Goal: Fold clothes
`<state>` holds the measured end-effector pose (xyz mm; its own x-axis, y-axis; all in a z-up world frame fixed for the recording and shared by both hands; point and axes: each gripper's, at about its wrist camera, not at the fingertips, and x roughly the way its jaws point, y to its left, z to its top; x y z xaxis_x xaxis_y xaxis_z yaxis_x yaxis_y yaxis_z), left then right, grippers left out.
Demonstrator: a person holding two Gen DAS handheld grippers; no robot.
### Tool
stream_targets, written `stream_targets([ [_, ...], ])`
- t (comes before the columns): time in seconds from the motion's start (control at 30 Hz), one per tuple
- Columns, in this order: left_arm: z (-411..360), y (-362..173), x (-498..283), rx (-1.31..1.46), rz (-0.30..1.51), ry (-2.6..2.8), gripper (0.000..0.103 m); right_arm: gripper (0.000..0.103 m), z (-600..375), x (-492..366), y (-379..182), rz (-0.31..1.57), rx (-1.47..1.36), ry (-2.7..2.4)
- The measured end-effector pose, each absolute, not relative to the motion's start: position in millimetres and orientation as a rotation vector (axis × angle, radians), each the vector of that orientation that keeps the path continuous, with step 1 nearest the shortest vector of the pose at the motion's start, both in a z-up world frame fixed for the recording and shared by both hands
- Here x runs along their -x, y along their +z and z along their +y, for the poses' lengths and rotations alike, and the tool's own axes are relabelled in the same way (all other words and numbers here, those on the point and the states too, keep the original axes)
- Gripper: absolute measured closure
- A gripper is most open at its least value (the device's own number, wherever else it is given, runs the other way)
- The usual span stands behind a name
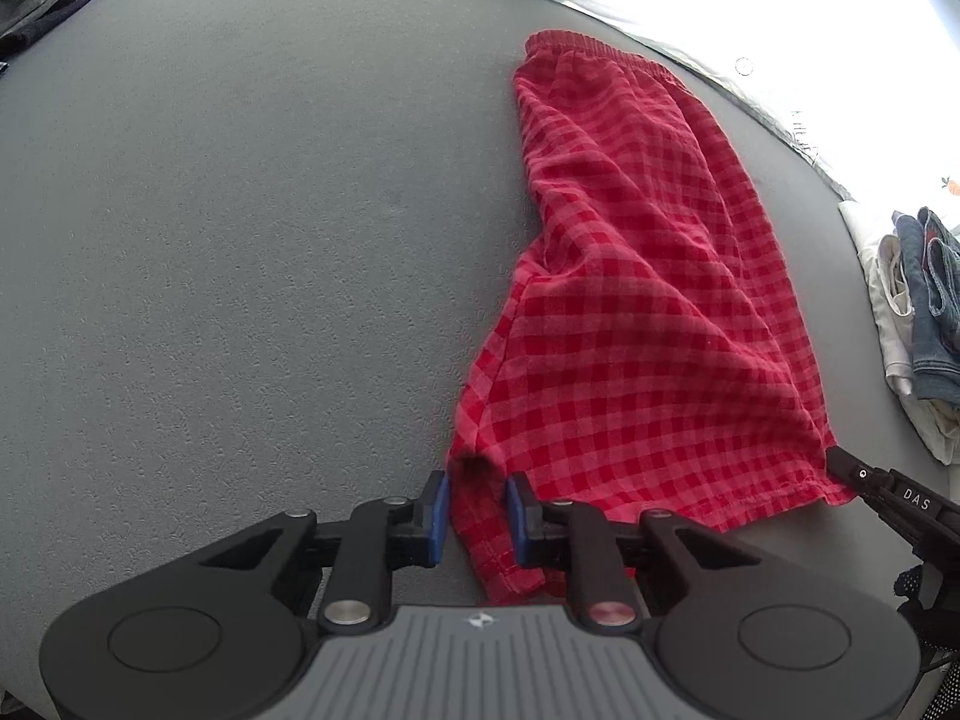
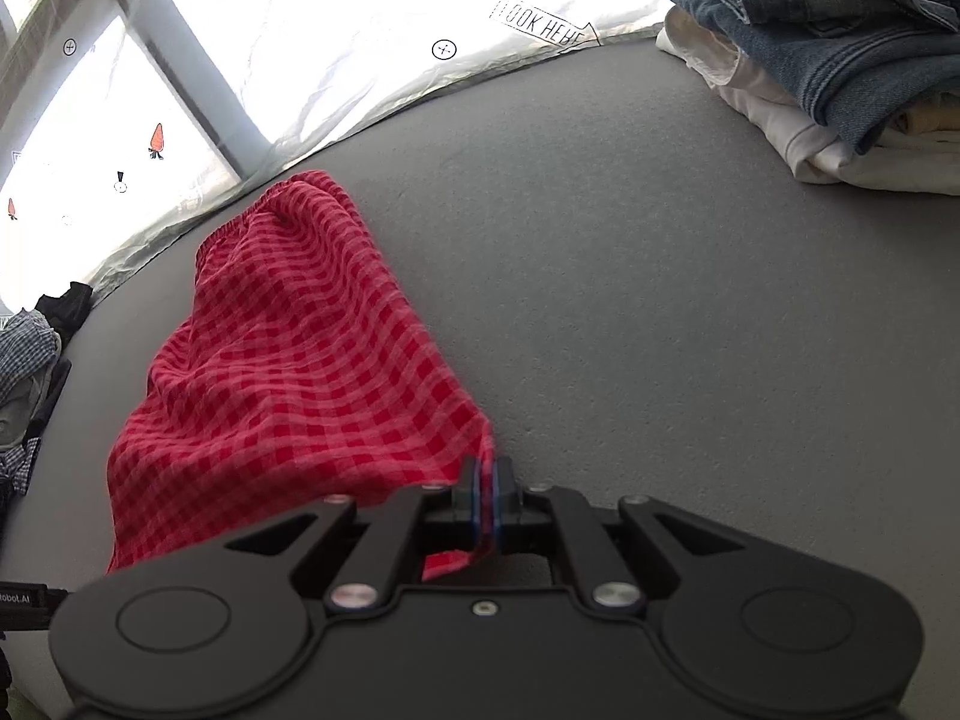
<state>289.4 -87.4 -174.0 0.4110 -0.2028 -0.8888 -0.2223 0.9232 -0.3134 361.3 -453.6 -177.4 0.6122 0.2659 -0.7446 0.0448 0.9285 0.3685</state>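
Red checked shorts [image 1: 648,300] lie on the grey table, waistband at the far end, hem toward me. My left gripper [image 1: 477,510] is open, its blue pads either side of the hem's left corner, the cloth lying between them. My right gripper [image 2: 486,492] is shut on the hem's right corner of the shorts [image 2: 300,372] and lifts it slightly. The right gripper also shows in the left wrist view [image 1: 840,465], pinching that corner.
A stack of folded jeans and white clothes [image 2: 840,72] sits at the far right of the grey table [image 2: 660,300]. A pile of unfolded clothes [image 2: 24,372] lies at the left edge. A bright plastic-covered window runs along the far edge.
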Motion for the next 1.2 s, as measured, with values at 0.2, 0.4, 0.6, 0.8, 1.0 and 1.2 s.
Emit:
stream_targets([
  [0.2, -93.9, -179.4, -292.4, 0.371, 1.129, 0.004, 0.069, 0.071, -448.8, -365.7, -178.8, 0.907, -0.352, 0.151],
  [0.4, -106.2, -178.6, -295.5, 0.264, 1.093, -0.03, 0.1, 0.1, -440.1, -370.6, -176.4, 0.914, -0.274, 0.181],
  [0.6, -85.7, -161.1, -279.0, 0.36, 1.105, -0.032, 0.1, 0.1, -435.3, -338.3, -157.7, 0.911, -0.203, 0.22],
  [0.8, -76.5, -164.4, -254.3, 0.361, 1.173, 0.001, 0.098, 0.098, -428.8, -297.2, -165.8, 0.989, -0.161, 0.287],
  [1.0, -67.3, -154.9, -261.7, 0.385, 1.105, 0.052, 0.081, 0.073, -438.5, -307.7, -157.1, 0.956, -0.244, 0.241],
  [1.2, -55.2, -143.7, -292.1, 0.404, 1.036, 0.088, 0.065, 0.064, -427.8, -341.3, -137.7, 0.883, -0.204, 0.236],
])
